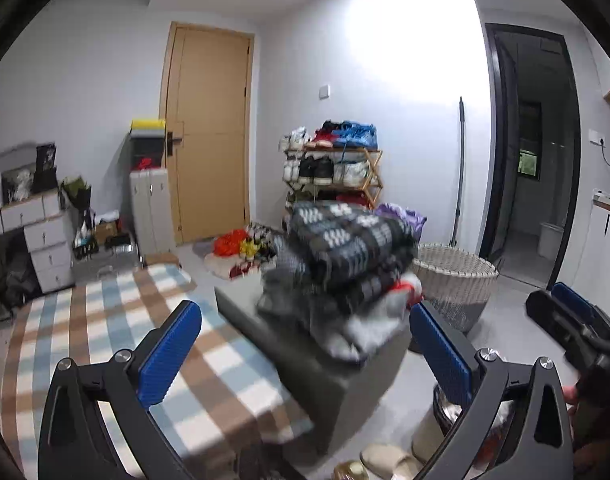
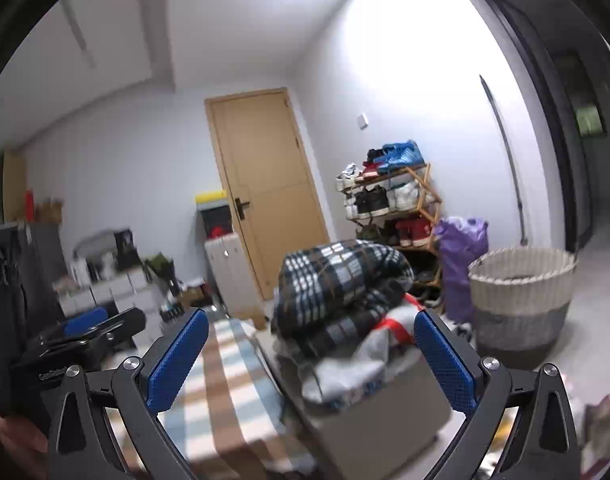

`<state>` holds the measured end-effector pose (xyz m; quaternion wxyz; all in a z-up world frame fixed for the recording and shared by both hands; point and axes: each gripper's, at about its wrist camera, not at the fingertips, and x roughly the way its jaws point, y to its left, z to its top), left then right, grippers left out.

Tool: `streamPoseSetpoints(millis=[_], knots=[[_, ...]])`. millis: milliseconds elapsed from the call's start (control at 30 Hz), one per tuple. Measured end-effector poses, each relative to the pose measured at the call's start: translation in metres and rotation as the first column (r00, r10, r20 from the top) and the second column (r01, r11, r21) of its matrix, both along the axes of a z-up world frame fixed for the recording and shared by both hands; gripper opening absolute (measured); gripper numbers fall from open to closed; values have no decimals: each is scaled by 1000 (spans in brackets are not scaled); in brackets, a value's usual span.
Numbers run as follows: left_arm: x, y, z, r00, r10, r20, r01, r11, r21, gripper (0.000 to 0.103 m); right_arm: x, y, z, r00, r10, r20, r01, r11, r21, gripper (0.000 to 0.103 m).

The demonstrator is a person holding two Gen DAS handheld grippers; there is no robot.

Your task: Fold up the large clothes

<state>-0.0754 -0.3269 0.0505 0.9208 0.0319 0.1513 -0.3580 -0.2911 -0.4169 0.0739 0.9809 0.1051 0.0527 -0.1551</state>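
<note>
Clothes pile (image 1: pixel 345 256) atop grey box (image 1: pixel 305 360)

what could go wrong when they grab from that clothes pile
1. The clothes pile is heaped high on the grey box near its edge, so pulling the plaid garment could drag the rest to the floor.
2. Left gripper and right gripper are both open and close together; they might collide.

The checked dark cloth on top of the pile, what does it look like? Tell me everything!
The checked dark cloth is a bulky, soft-looking fabric, black with white and grey checks and thin tan lines. It lies rumpled in thick rolls on top of the clothes pile, over grey and red-and-white pieces, which sit on a grey box beside the striped bed cover. No claw touches it.
</note>
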Motion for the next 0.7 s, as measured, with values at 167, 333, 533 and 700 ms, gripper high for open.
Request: streamPoseSetpoints(millis=[167,333,533,700], knots=[[-19,19,1,998,43,35,-43,999,-12,102,-14,24,-16,997,-24,-74,16,993,-116,103],[-22,26,7,999,28,27,-26,999,-46,102,-29,39,-22,998,-14,-67,5,991,-134,103],[-23,17,11,996,44,80,-41,998,-37,102,-37,48,-22,999,-16,-39,11,990,-138,103],[-19,16,7,999,20,32,-19,998,-53,102,-37,49,-25,999,-4,-42,-2,990,-138,103]])
